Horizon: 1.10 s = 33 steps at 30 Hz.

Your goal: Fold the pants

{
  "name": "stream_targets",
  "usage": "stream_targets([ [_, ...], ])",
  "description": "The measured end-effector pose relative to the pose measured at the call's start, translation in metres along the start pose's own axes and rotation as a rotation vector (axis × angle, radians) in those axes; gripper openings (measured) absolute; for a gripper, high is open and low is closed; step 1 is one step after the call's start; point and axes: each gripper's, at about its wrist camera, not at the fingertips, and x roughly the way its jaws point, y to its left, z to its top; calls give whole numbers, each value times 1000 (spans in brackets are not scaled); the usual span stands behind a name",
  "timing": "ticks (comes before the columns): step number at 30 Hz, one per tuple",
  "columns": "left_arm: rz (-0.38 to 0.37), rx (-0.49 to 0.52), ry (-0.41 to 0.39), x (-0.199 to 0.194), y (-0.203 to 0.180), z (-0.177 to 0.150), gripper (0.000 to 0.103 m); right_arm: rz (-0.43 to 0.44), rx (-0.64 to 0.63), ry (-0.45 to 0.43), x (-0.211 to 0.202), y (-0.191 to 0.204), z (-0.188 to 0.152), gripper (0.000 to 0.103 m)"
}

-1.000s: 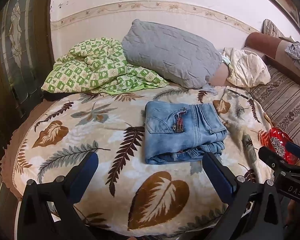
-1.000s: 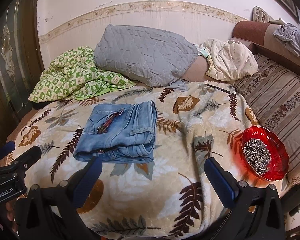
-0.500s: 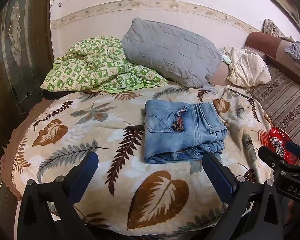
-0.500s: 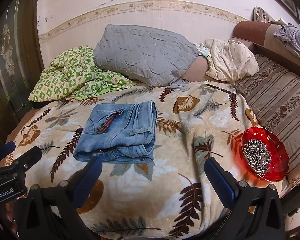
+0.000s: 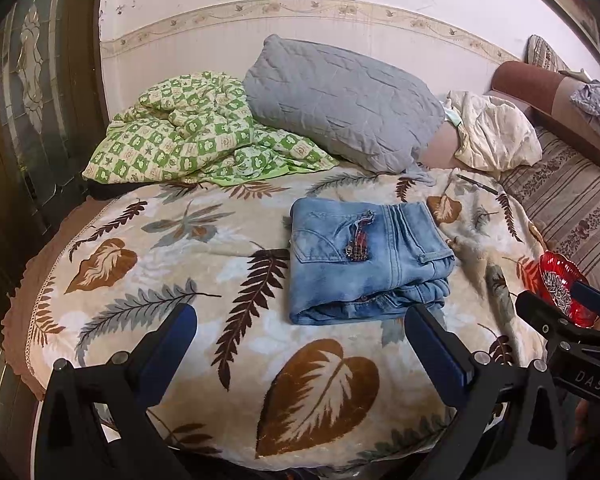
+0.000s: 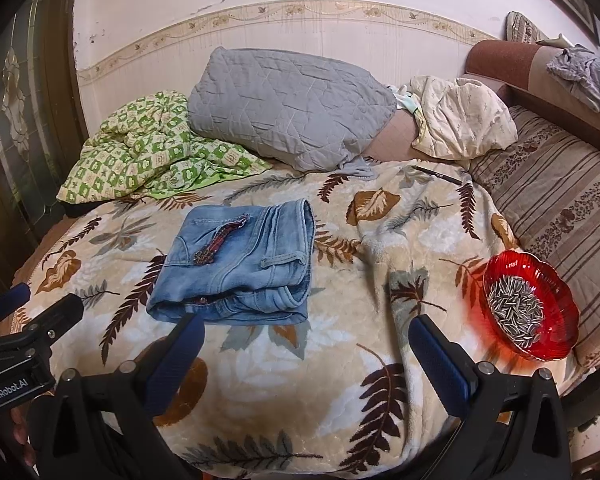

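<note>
Light blue denim pants (image 5: 364, 260) lie folded into a compact stack on the leaf-patterned blanket (image 5: 180, 264), with a back pocket and a red patch facing up. My left gripper (image 5: 300, 336) hovers open just short of the stack's near edge, holding nothing. In the right wrist view the pants (image 6: 240, 268) sit to the left, and my right gripper (image 6: 304, 344) stands open over the blanket (image 6: 340, 360) beside them, empty. Each gripper shows at the edge of the other's view.
A red glass bowl (image 6: 530, 308) of sunflower seeds rests at the blanket's right edge. Behind the pants lie a grey quilted pillow (image 5: 340, 100), a green checked quilt (image 5: 188, 140) and a cream cloth (image 5: 496, 136). A pen (image 6: 438, 174) lies near the striped cushion (image 6: 560, 200).
Both views have barely shifted, only a slight drift. The pants stay folded and both grippers stay open.
</note>
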Motion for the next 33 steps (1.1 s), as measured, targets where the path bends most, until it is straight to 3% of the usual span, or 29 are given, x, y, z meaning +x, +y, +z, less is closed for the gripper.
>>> stream_targets([
  [33, -30, 1, -22, -4, -5, 2, 103, -7, 13, 10, 3, -3, -5, 103],
])
